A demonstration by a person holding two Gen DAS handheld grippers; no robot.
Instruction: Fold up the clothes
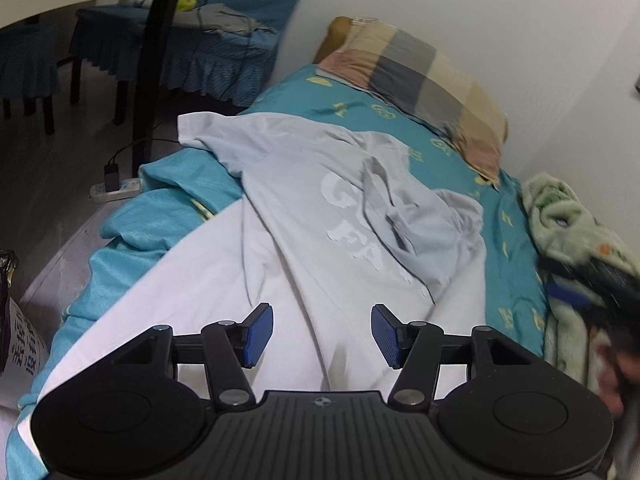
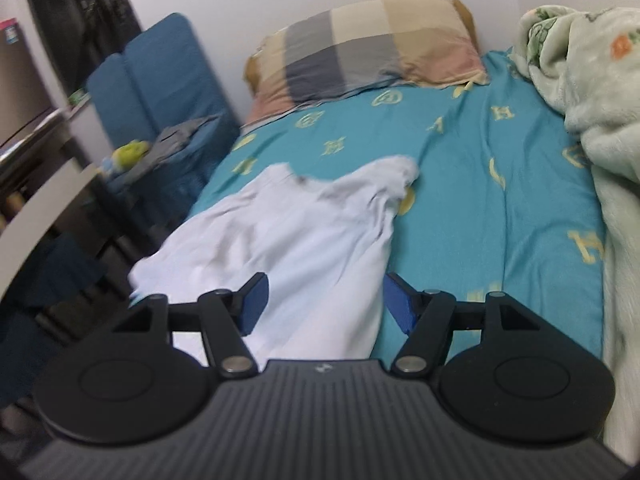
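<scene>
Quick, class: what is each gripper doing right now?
Left gripper: open, holding nothing, above the white T-shirt.
Right gripper: open, holding nothing.

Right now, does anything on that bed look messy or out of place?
Yes. The pale T-shirt lies crumpled and askew on the teal sheet, one part flopped over its printed letters. A green fleece blanket is heaped along the wall side.
</scene>
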